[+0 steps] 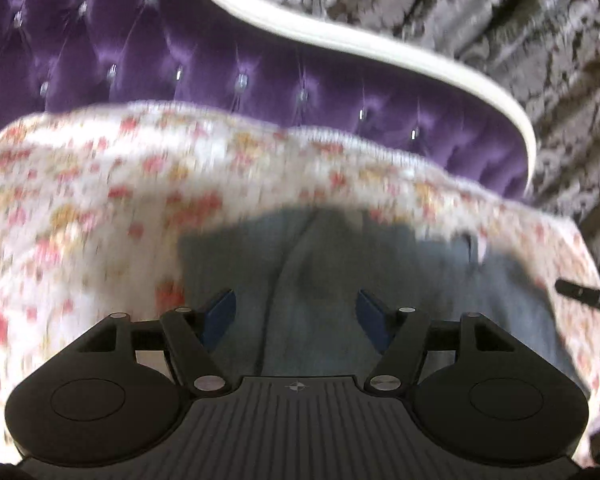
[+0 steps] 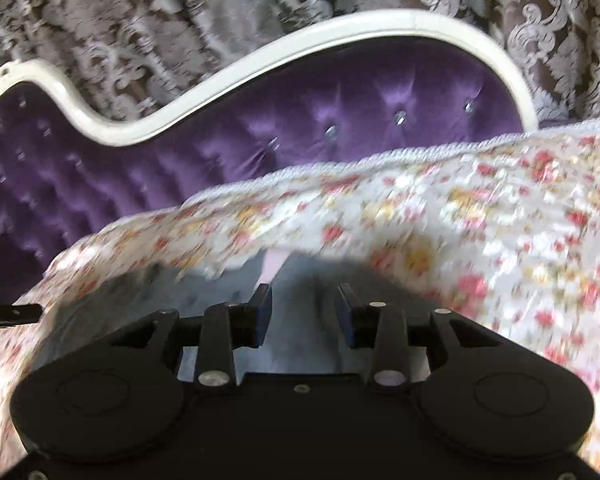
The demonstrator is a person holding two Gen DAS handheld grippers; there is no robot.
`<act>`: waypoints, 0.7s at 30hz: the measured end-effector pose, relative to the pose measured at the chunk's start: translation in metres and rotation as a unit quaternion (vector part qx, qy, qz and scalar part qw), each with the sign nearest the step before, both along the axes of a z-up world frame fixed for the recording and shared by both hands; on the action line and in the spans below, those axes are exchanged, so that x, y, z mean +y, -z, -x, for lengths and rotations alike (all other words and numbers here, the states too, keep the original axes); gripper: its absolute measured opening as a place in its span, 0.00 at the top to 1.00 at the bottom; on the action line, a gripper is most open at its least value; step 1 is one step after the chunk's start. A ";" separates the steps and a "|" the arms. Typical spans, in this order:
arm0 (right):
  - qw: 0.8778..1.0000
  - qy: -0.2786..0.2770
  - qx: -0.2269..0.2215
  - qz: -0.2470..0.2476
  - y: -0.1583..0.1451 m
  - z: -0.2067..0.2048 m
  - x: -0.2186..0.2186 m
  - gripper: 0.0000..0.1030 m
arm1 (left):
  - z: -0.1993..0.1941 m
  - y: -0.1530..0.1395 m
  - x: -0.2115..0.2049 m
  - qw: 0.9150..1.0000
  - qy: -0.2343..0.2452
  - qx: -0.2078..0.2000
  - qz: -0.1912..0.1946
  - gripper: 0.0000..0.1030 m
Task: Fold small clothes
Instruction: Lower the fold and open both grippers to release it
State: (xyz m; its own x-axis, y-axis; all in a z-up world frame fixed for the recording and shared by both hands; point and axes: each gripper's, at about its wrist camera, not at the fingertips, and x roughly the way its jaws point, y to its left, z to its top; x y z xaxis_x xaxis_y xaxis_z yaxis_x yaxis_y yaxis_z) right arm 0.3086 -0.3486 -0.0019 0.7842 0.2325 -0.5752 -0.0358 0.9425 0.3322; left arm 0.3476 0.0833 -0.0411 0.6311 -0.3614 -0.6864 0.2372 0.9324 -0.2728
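A small grey-blue garment (image 1: 324, 264) lies flat on a floral bedspread (image 1: 100, 200). My left gripper (image 1: 296, 300) is open, its blue-padded fingers spread wide just above the garment's near part. In the right wrist view the same garment (image 2: 304, 320) lies under my right gripper (image 2: 305, 296), which is open with a narrower gap; a pale pink tag (image 2: 272, 266) shows at the garment's far edge. Neither gripper holds anything. Both views are motion-blurred.
A purple tufted headboard (image 1: 220, 64) with a white curved frame (image 1: 380, 40) stands behind the bed; it also shows in the right wrist view (image 2: 340, 120). Patterned grey curtains (image 2: 180, 20) hang behind. The other gripper's tip (image 1: 580, 292) pokes in at the right edge.
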 end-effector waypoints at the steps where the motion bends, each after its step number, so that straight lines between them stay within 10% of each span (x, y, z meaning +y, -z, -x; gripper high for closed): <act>1: 1.000 -0.006 0.002 0.002 0.002 0.004 0.003 0.55 | 0.004 0.007 0.001 1.000 0.003 0.006 -0.004 0.37; 9: 0.999 -0.015 0.035 0.010 0.028 0.013 0.013 0.54 | 0.018 0.031 0.002 0.999 0.008 -0.009 -0.033 0.37; 12: 0.999 -0.025 0.023 0.039 0.028 0.018 0.022 0.94 | 0.022 0.031 -0.003 0.999 0.007 -0.016 -0.049 0.37; 17: 0.997 0.028 0.029 0.069 0.033 0.016 0.014 0.93 | 0.025 0.032 -0.010 0.997 0.011 -0.021 -0.072 0.37; 21: 0.998 0.021 0.013 0.065 0.033 0.025 0.020 0.66 | 0.024 0.024 -0.011 0.997 0.016 -0.009 -0.073 0.37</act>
State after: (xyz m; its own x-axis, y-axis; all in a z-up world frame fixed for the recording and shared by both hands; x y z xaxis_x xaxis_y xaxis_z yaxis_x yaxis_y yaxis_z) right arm 0.2839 -0.3283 -0.0348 0.7766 0.1222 -0.6180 0.0114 0.9781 0.2078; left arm 0.3236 0.0720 -0.0649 0.6337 -0.2788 -0.7216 0.2715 0.9536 -0.1301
